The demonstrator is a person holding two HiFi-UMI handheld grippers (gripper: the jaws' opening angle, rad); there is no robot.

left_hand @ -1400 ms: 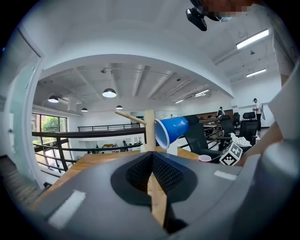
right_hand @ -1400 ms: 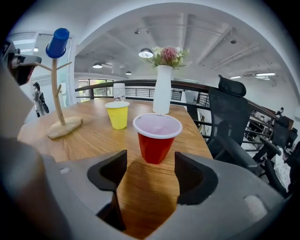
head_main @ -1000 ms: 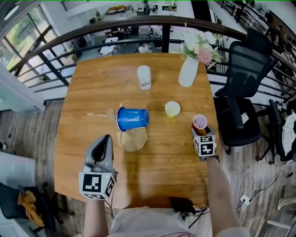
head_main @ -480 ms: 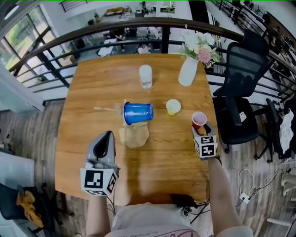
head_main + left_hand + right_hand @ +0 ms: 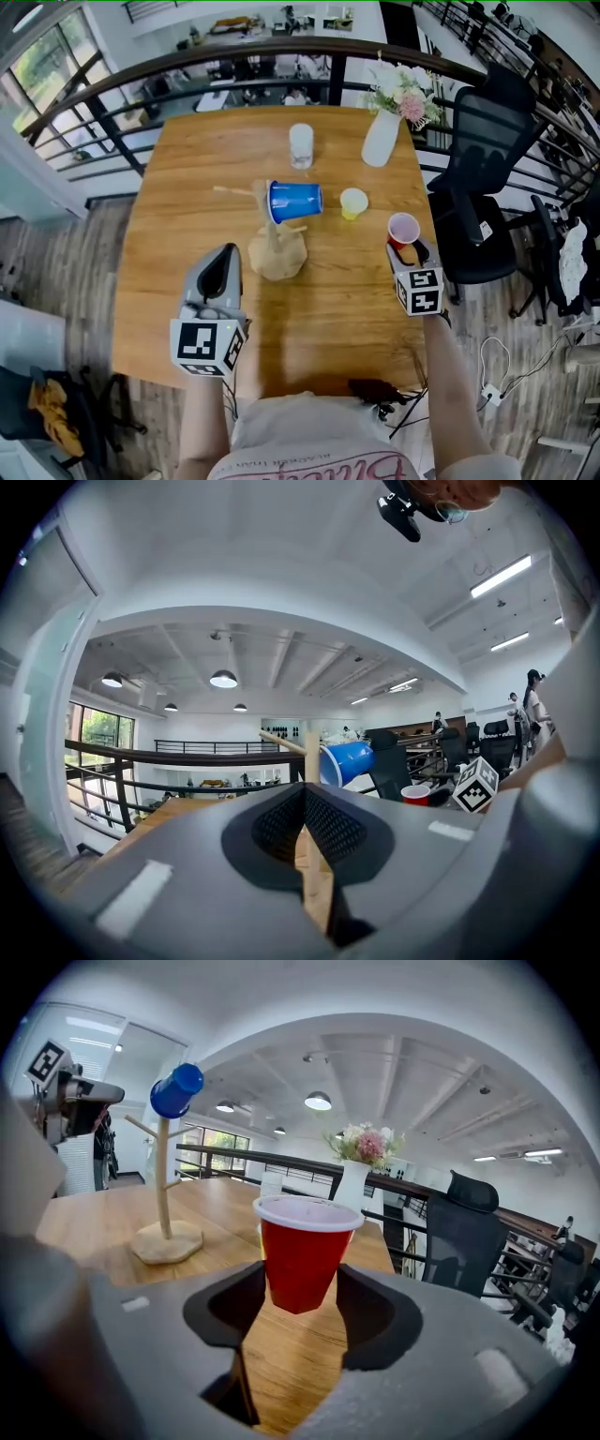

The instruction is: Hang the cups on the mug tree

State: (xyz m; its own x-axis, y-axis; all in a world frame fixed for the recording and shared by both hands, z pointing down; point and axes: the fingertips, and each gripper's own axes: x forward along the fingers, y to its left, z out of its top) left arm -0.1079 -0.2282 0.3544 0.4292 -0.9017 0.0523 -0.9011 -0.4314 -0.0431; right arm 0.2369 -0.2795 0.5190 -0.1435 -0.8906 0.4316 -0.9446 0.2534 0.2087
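A wooden mug tree [image 5: 277,253] stands mid-table with a blue cup [image 5: 295,201] hung on one peg. The tree [image 5: 164,1185] and blue cup [image 5: 175,1089] also show at the left of the right gripper view. My right gripper [image 5: 406,246] is shut on a red cup [image 5: 302,1251]; its jaws have just been closing on it, and the cup hangs upright above the table. My left gripper [image 5: 223,267] is shut and empty, just short of the tree's base, pointing at the tree [image 5: 310,747]. A yellow cup [image 5: 353,202] and a clear cup [image 5: 301,145] stand on the table.
A white vase with flowers [image 5: 381,138] stands at the table's far right corner. The wooden table [image 5: 187,187] is ringed by a dark railing [image 5: 122,84]. A black office chair [image 5: 478,178] is close to the right edge.
My right gripper has lifted the red cup off the table. The left gripper has crept a little toward the mug tree.
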